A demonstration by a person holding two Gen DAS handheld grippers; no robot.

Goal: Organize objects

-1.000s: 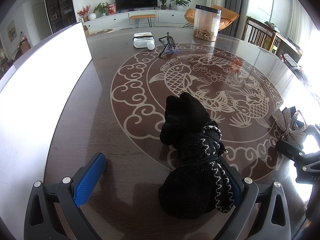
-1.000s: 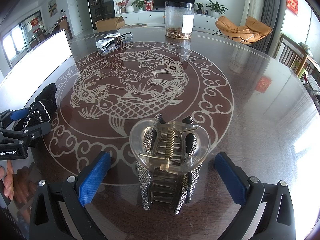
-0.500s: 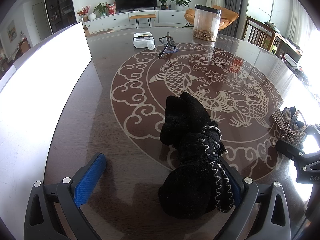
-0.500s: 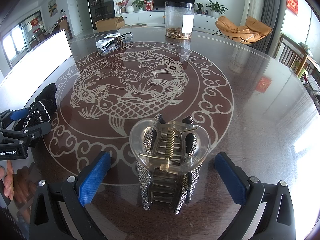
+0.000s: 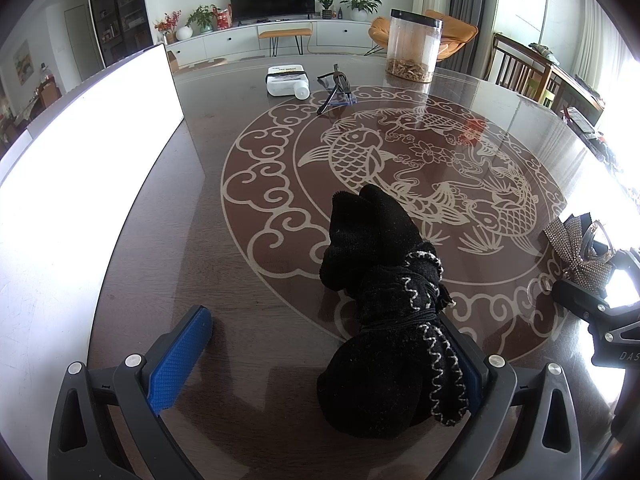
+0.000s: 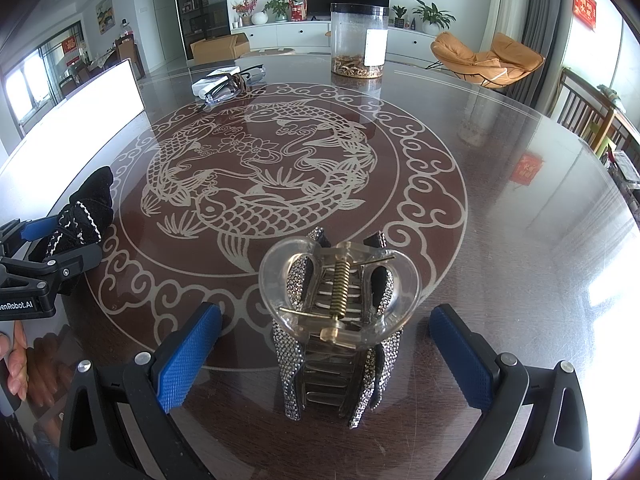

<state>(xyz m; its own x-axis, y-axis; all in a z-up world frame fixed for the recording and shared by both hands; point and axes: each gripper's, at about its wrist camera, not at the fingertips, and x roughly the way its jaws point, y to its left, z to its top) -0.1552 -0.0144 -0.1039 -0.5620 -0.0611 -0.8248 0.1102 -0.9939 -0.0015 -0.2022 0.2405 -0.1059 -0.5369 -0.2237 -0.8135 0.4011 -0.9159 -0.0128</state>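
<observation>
While my left gripper [image 5: 324, 364] gapes beside the soft black sock bundle [image 5: 394, 320], my right gripper [image 6: 326, 354], spread wide, straddles the rigid, likely brittle hair claw [image 6: 340, 320], best pinched across its rhinestone flanks.

Left hand-held gripper [image 5: 324, 360] spread wide, black knitted bundle [image 5: 392, 320] against its right finger, on patterned table [image 5: 280, 200]

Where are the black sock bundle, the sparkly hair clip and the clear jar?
black sock bundle [image 5: 392, 344], left wrist view, knitted middle.
hair clip [image 6: 340, 300], right wrist view, metal spring.
clear jar [image 6: 359, 40], right wrist view, transparent wall.
</observation>
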